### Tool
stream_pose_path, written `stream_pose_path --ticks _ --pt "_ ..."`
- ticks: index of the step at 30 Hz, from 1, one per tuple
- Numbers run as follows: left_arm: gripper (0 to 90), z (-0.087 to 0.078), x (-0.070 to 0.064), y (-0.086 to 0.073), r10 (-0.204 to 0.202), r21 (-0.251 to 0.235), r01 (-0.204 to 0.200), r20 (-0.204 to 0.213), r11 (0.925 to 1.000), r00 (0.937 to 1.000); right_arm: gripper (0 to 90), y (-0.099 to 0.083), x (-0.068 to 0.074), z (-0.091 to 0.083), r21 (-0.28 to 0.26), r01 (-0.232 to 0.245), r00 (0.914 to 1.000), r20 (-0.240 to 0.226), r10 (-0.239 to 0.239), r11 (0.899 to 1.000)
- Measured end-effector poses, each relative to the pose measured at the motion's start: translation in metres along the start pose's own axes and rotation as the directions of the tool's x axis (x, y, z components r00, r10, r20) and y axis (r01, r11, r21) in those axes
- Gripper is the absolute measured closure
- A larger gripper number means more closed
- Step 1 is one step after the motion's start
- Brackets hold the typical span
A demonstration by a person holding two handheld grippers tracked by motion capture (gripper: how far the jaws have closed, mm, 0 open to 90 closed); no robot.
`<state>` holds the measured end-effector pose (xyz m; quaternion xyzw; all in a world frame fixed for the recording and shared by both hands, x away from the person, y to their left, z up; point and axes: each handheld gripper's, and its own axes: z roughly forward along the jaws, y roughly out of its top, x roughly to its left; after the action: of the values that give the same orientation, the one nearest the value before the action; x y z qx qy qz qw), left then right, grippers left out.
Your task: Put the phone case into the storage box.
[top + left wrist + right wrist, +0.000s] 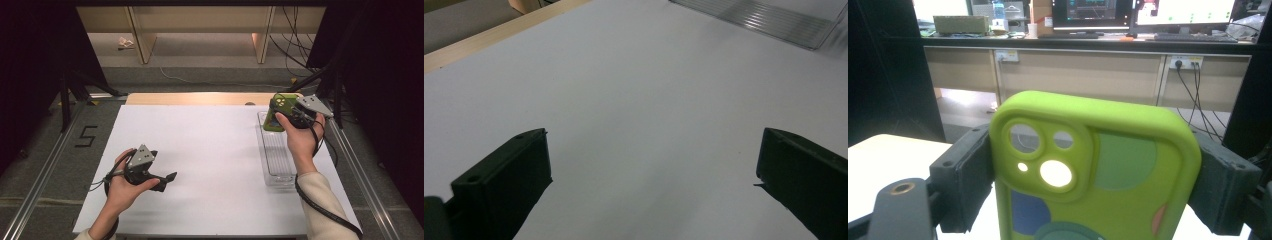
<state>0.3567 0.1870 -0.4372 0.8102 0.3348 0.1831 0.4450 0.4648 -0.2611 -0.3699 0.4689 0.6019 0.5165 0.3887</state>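
at the upper right of the high view, my right gripper (286, 114) is clamped on a lime green phone case (277, 112), holding it up above the far end of a clear plastic tray (276, 165) that lies along the right side of the white bench (210, 150). in the right gripper view the phone case (1098, 165) fills the centre of the frame, standing upright between the two black jaws, which press on its left and right edges; its camera cutouts sit at the upper left of the case, and muted green, blue and pink patches show lower down. at the lower left of the high view, my left gripper (167, 181) hovers low over bare bench, well apart from the tray, with its jaws spread wide and nothing between them. the left gripper view shows the same open jaws at the bottom corners and the tray (769, 20) at the upper right of the frame.
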Motion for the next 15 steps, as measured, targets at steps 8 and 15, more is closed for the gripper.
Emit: stream_pose_path --ticks 8,15 --pt "0.8 0.0000 0.0000 0.0000 -0.001 0.000 0.001 0.000 1.0000 1.0000 17.5 0.0019 -0.0007 0.0046 0.005 0.002 1.0000 0.006 -0.002 1.000" --pt "0.8 0.0000 -0.0001 0.0000 0.000 -0.001 0.000 0.001 1.0000 1.0000 17.5 0.0032 -0.0009 0.0090 0.011 0.005 1.0000 0.008 -0.005 1.000"
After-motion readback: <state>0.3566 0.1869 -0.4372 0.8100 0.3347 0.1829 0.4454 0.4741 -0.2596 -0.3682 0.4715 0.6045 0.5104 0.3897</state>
